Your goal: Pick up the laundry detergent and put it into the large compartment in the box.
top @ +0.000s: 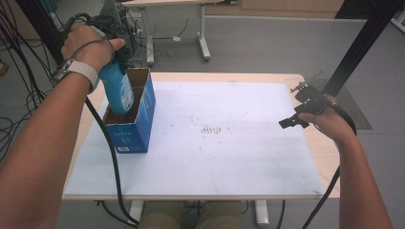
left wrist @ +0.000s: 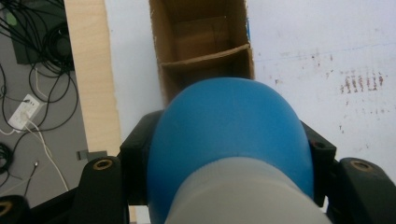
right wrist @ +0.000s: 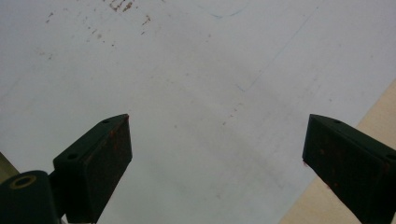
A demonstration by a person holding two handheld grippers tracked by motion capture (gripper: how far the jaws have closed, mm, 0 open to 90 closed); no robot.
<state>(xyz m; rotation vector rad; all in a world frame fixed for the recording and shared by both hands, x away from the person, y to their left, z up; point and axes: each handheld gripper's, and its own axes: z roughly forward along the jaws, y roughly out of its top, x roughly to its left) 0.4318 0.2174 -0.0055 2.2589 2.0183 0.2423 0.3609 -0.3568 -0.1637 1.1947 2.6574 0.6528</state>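
Clamped in the left gripper (left wrist: 224, 186), the blue bottle (top: 117, 88) is partway into the box (top: 138, 126), not yet released; right gripper (right wrist: 215, 158) idles spread.

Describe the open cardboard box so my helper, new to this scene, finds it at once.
On the white mat covering the wooden table, look to its far left corner. There stands the blue cardboard box, open-topped with a brown divided inside; the left gripper holds a blue plastic bottle in its mouth.

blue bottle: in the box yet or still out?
Partly in. In the high view the blue bottle, tilted, has its lower end below the rim of the open-topped blue box, while the left hand-held gripper grips its upper part.
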